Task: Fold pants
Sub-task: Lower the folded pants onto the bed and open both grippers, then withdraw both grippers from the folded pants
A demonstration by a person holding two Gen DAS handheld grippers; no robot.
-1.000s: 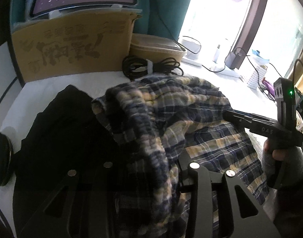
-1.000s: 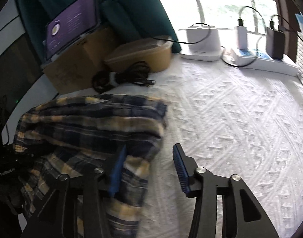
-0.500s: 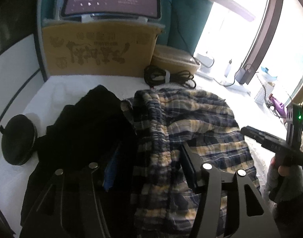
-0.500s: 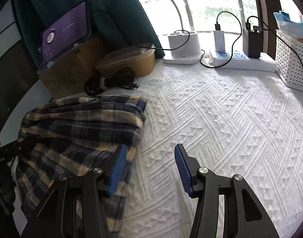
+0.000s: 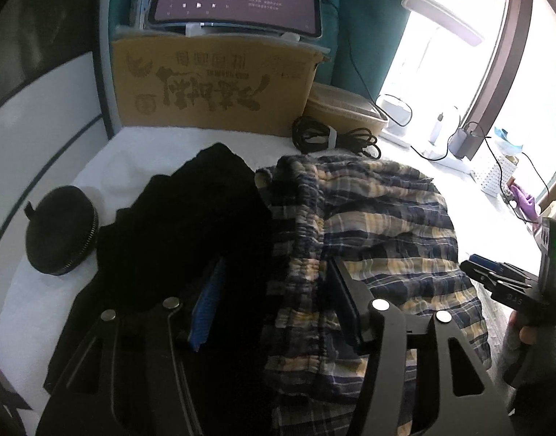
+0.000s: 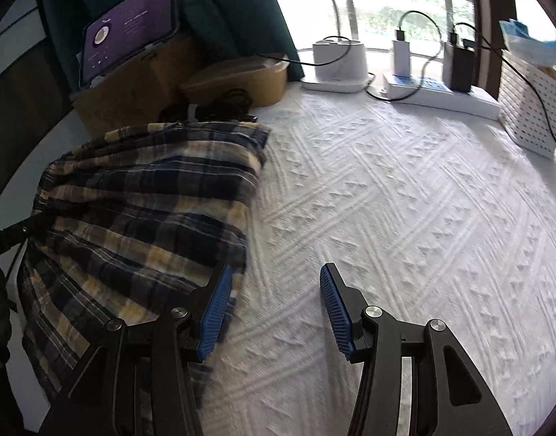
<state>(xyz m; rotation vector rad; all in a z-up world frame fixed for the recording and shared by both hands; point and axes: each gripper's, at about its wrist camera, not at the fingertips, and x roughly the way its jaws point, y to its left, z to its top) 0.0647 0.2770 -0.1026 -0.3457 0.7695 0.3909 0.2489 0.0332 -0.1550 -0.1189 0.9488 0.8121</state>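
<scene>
While both grippers tilt steeply down, the left gripper (image 5: pixel 274 309) hangs over the plaid pants (image 5: pixel 368 239), its jaws just spread, pinching nothing. The right gripper (image 6: pixel 274 309), jaws apart and empty, hovers at the pants' right edge.

"DAS" on right tongs (image 5: pixel 514 299)

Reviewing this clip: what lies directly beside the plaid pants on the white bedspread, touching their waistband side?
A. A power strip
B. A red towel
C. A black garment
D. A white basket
C. In the left wrist view a black garment lies right against the gathered waistband edge of the plaid pants on the white bedspread.
</scene>
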